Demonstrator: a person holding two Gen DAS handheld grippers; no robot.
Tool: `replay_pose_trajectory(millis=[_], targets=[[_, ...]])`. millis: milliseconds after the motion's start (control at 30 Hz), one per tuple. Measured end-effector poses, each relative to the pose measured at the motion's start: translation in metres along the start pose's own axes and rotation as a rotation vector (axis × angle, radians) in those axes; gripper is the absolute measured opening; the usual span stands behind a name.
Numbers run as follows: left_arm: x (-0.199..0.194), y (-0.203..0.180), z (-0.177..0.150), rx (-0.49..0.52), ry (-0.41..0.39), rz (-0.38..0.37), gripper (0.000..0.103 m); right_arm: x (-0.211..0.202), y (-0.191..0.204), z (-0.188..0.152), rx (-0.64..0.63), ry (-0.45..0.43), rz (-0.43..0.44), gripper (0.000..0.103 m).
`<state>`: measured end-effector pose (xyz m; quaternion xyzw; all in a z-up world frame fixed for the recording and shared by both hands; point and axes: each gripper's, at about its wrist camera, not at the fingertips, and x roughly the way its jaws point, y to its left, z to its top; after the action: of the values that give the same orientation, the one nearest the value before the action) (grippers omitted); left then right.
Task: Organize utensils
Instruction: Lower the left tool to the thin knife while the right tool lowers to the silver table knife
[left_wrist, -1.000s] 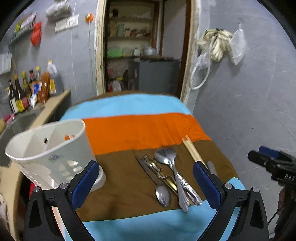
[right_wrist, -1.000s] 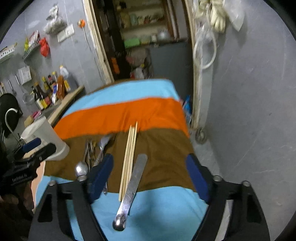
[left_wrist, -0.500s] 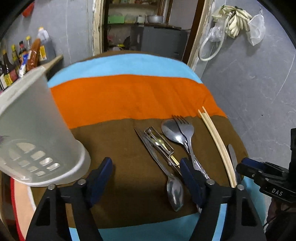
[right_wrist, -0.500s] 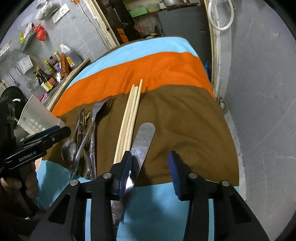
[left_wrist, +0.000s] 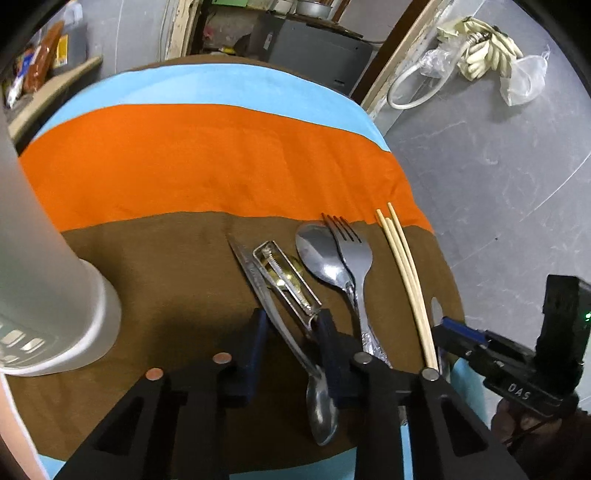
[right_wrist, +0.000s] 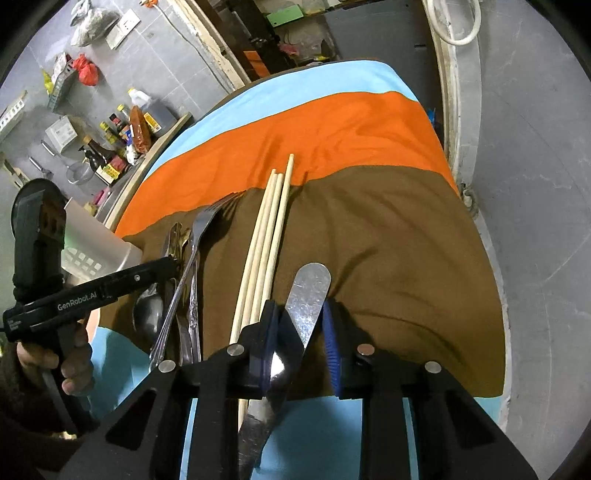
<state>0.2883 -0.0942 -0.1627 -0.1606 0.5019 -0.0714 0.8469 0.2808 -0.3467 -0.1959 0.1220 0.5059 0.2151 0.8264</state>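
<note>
Utensils lie on a striped cloth: a small spoon (left_wrist: 291, 339), a peeler (left_wrist: 286, 278), a large spoon (left_wrist: 321, 254), a fork (left_wrist: 352, 251), chopsticks (left_wrist: 406, 273) and a butter knife (right_wrist: 306, 299). My left gripper (left_wrist: 290, 332) is partly open, its jaws either side of the small spoon's handle and the peeler's end. My right gripper (right_wrist: 301, 325) is partly open, its jaws either side of the butter knife, not touching it. The white utensil holder (left_wrist: 44, 273) stands at the left. In the right wrist view the chopsticks (right_wrist: 269, 240) lie just left of the knife.
The striped cloth (left_wrist: 207, 158) covers a round table; its edge drops to a grey floor (left_wrist: 509, 166) on the right. A counter with bottles (right_wrist: 122, 144) stands far left. A doorway with shelves (left_wrist: 291, 22) is behind.
Both grippers have moved down and forward onto the utensils and narrowed. The left now straddles the small spoon, the right straddles the butter knife.
</note>
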Motion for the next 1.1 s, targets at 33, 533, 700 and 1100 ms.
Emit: replay_pose_trajectory(millis=[33, 533, 700, 1100], targets=[[0.001, -0.001, 0.0, -0.003, 0.002, -0.007, 0.023, -0.001, -0.003, 0.0, 0.011, 0.001, 0.009, 0.021], [-0.003, 0.018, -0.008, -0.153, 0.025, -0.128, 0.016, 0.002, -0.012, 0.003, 0.076, 0.045, 0.056, 0.012], [-0.011, 0.02, -0.014, -0.162, 0.023, -0.144, 0.016, 0.002, -0.012, 0.003, 0.067, 0.049, 0.051, 0.013], [-0.001, 0.032, -0.009, -0.219, 0.052, -0.151, 0.012, 0.005, -0.016, 0.005, 0.073, 0.067, 0.065, 0.013]])
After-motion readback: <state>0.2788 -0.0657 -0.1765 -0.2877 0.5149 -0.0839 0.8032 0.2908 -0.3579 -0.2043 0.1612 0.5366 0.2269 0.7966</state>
